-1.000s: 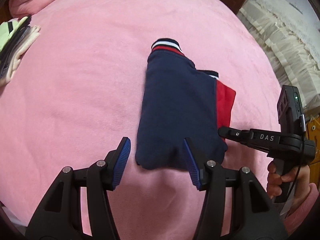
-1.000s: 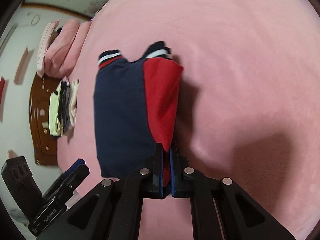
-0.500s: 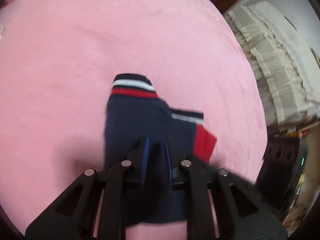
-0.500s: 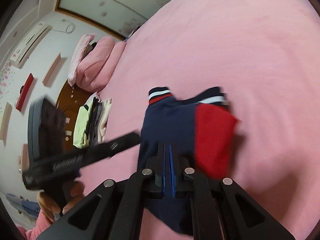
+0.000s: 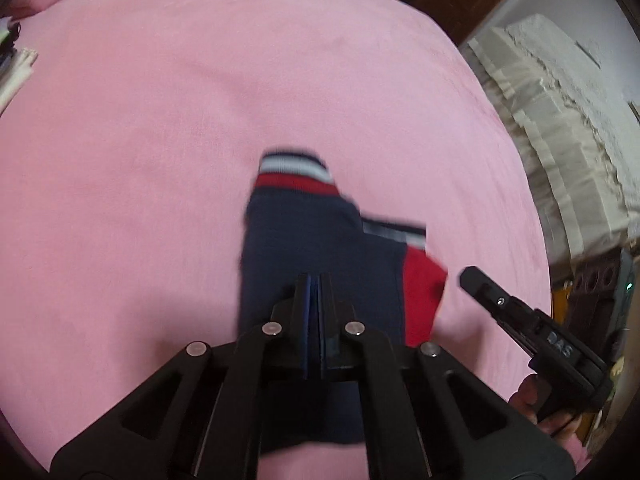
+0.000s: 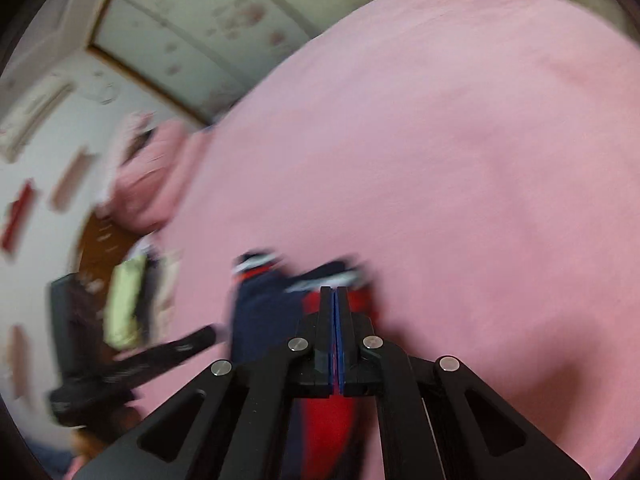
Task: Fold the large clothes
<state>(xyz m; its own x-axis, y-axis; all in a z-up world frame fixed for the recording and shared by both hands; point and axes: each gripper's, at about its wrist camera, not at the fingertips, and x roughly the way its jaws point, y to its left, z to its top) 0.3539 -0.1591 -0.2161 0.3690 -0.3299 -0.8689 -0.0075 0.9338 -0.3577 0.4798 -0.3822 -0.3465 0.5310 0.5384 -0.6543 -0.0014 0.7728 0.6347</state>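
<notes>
Folded navy-and-red knit garment (image 5: pixel 320 248) on pink blanket (image 5: pixel 160 120): left gripper (image 5: pixel 314 280), right gripper (image 6: pixel 334 292), 2 jaw pairs clenched on near hem; lift both evenly.

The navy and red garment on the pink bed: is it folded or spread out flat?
Folded. The garment forms a compact bundle on the bed, both striped cuffs together at its far end.

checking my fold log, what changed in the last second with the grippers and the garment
The left gripper came forward over the folded navy and red garment and its fingers went from wide open to shut on the navy cloth. The right gripper, clamped on the red part at first, tilted up, and the garment's near edge has lifted with it. Unchanged: the right fingers are shut, and the garment stays folded on the pink blanket.
</notes>
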